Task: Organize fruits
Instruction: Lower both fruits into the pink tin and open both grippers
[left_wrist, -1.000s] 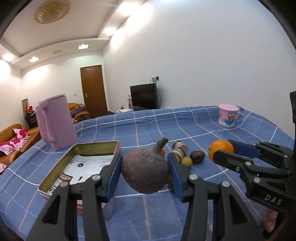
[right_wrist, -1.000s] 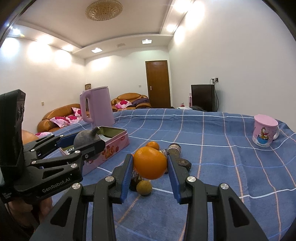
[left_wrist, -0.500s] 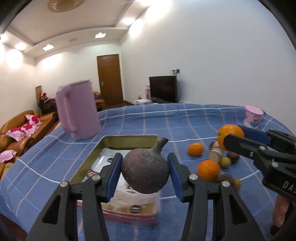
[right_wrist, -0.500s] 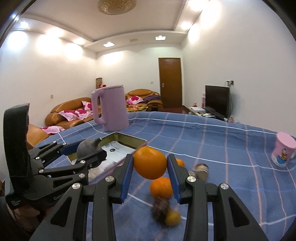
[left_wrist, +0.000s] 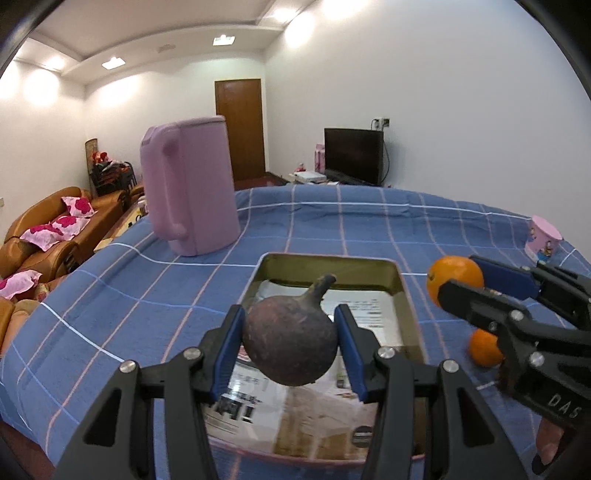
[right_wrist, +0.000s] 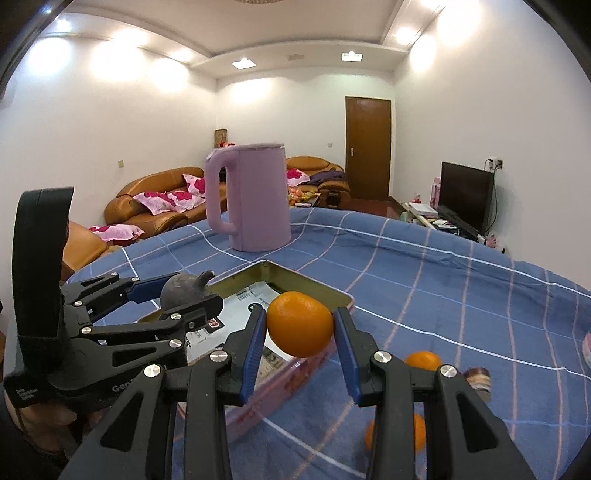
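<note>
My left gripper (left_wrist: 290, 347) is shut on a dark purple round fruit with a stem (left_wrist: 290, 343) and holds it above the near part of the open tin box (left_wrist: 328, 260). My right gripper (right_wrist: 299, 332) is shut on an orange (right_wrist: 299, 323) and holds it over the tin's right edge (right_wrist: 332, 295). The orange (left_wrist: 454, 278) and right gripper also show in the left wrist view, right of the tin. The dark fruit (right_wrist: 183, 290) shows in the right wrist view, held over the tin. The tin's bottom is lined with printed paper (left_wrist: 354, 310).
A pink kettle (left_wrist: 188, 188) stands on the blue checked tablecloth (left_wrist: 147, 280) behind the tin. Loose oranges (right_wrist: 423, 360) and a small brown fruit (right_wrist: 476, 378) lie right of the tin. A pink mug (left_wrist: 543, 236) stands far right. Sofas lie beyond the table's left edge.
Both grippers have moved left from the fruit pile to the tin, each still holding its fruit. The tin and kettle now fill the middle of both views.
</note>
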